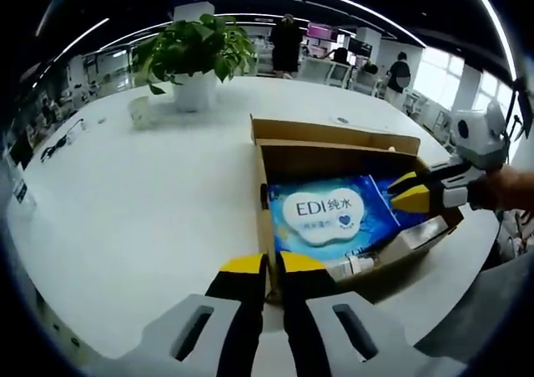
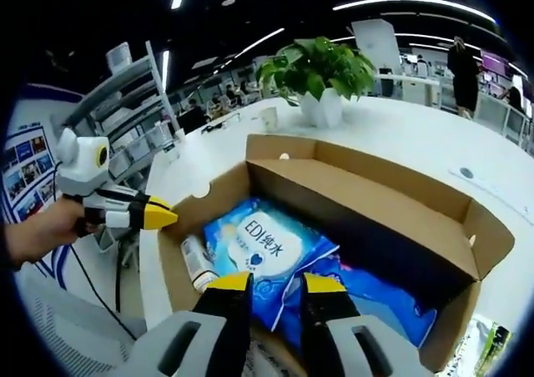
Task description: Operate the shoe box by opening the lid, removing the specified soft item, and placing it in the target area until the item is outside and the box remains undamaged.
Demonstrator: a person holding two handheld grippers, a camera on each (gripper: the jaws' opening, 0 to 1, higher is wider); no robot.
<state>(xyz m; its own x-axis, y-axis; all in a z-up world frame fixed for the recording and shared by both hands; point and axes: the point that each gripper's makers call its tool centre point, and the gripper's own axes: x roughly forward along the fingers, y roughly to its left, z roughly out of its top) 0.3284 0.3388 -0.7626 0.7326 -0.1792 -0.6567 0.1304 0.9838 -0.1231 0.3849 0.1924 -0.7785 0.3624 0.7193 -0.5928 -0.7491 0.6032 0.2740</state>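
Though already opened, with lid folded away on the far side from the left claw (image 1: 273, 264), sits square on the white surface (image 1: 150, 193) just ahead of those jaws: shoe box (image 1: 334, 133), plain cardboard, thin-walled, likely to crease or tear if leaned on. Left claw narrow, jaws almost touching, nothing between them, hovering at the near rim. Reaching in from the right of that view, over the box's end wall: right claw (image 1: 409, 192), held by a hand.

Seen from the right gripper view, right claw (image 2: 275, 281) slightly parted, holding nothing, poised just above the near edge of the box (image 2: 367, 185), with the left claw (image 2: 154, 214) off to its left, outside the box wall.

Directly beyond the right claw's tips, flat on the box floor: blue wipes pack (image 2: 259, 243), white label uppermost. Probably light, squashy and slick in its film wrapper, so prone to sliding out of a shallow pinch. Best taken by the near crimped edge or a gathered fold of the corner, then lifted straight up, clear of the cardboard.

Just left of the pack, against the wall: small white bottle (image 2: 196, 264); best left alone.
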